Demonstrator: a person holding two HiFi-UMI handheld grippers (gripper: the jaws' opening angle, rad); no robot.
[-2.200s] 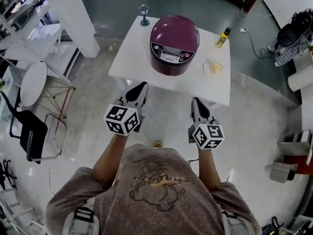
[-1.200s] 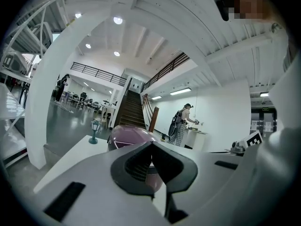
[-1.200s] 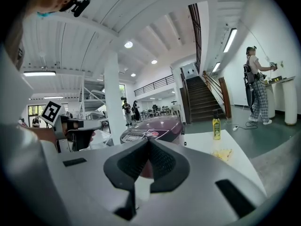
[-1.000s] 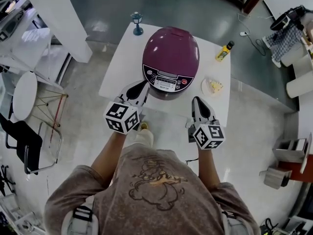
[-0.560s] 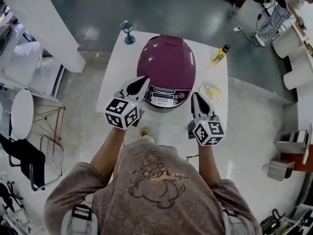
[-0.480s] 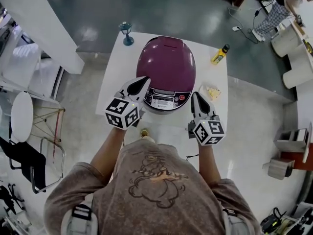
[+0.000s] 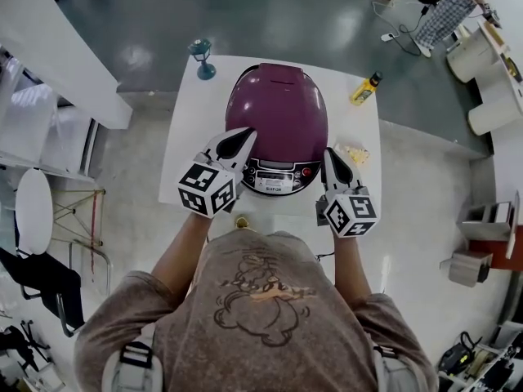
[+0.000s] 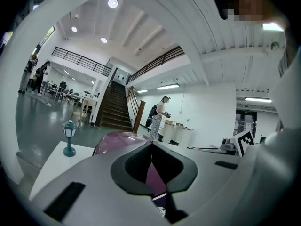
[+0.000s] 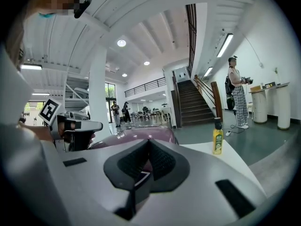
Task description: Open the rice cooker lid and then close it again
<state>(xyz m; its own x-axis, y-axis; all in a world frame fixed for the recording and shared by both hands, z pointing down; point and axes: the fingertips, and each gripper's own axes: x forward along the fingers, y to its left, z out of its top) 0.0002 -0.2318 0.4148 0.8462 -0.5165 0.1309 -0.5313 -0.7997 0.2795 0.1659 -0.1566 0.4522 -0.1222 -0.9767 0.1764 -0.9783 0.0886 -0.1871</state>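
There's the white table (image 7: 184,137) with the purple rice cooker (image 7: 276,117) sitting mid-table, lid down and control panel facing the near edge. Your left gripper (image 7: 248,132) is at the cooker's front left and your right gripper (image 7: 330,153) at its front right, both over the near edge, each with jaws pressed together and nothing between them. By the right edge lies a small plate of food (image 7: 353,154), a yellow bottle (image 7: 366,89) stands toward the far right corner, and a little teal lamp (image 7: 201,58) at the far left corner.
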